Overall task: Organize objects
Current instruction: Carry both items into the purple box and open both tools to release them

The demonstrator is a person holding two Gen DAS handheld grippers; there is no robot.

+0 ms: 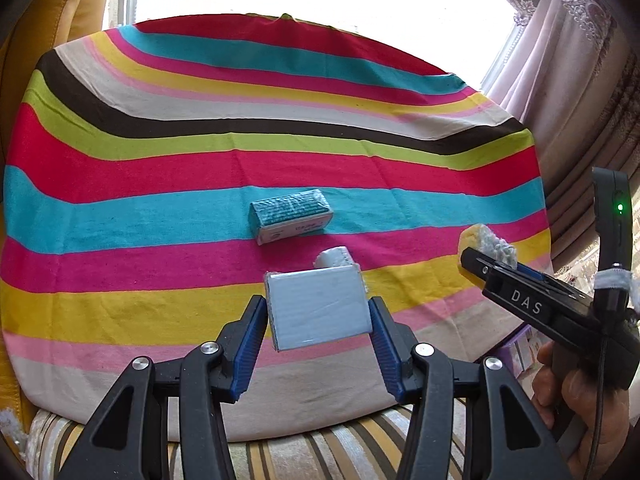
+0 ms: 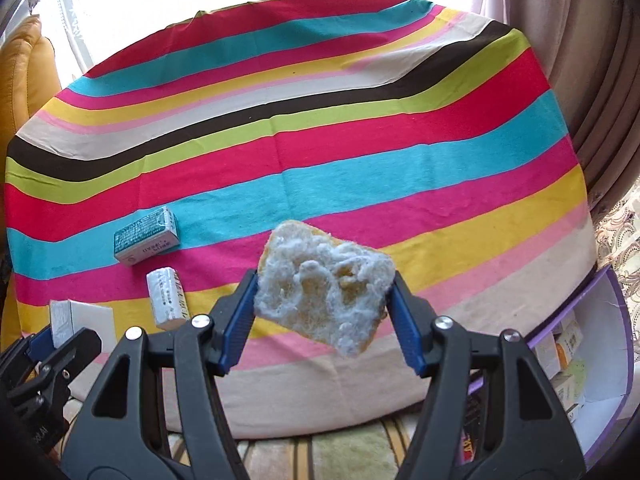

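We find the left gripper point(image 1: 320, 312) clamping a white box point(image 1: 318, 308), the right gripper point(image 2: 324, 304) gripping a sponge point(image 2: 324, 292) above the striped cloth point(image 2: 360, 168).

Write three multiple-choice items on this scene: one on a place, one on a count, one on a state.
1. Where does the teal box lie?
A. on the striped cloth
B. in the purple-rimmed bin
C. in a gripper

2. How many small packs lie loose on the cloth?
A. one
B. two
C. four

3. What does the right gripper hold?
A. nothing
B. a white box
C. a fluffy sponge

Key: 1 A, it rests on the cloth's teal stripe. 2 B, the teal box and a white pack. 3 C, both pads press the sponge.
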